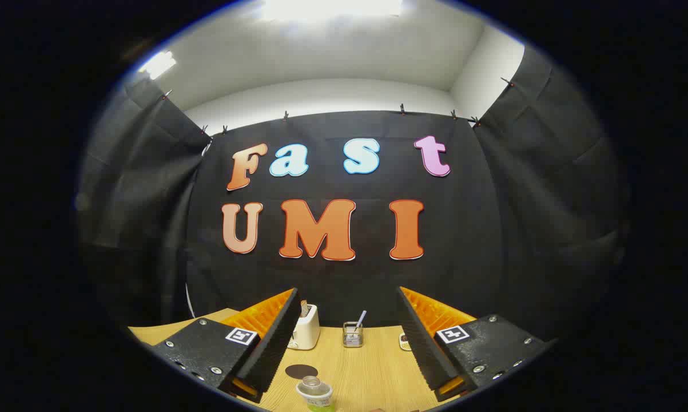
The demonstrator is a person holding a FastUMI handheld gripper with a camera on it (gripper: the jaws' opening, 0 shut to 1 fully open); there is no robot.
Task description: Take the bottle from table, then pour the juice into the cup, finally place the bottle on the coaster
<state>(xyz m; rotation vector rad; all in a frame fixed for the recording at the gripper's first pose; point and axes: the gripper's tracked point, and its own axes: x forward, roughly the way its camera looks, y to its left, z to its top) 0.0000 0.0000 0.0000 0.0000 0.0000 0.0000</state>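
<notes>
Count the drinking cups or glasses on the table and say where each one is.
1: a clear cup with a straw in it, far back on the table between the open gripper fingers, right of the toaster. Others may be hidden behind the fingers.

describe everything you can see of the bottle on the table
The bottle is seen from above: a round clear cap or mouth over pale shoulders, with a green band below, and its lower body cut off. It looks like plastic. It stands upright on the wooden table, between the open gripper fingers near their bases, untouched. A dark round coaster lies just beyond it.
</notes>
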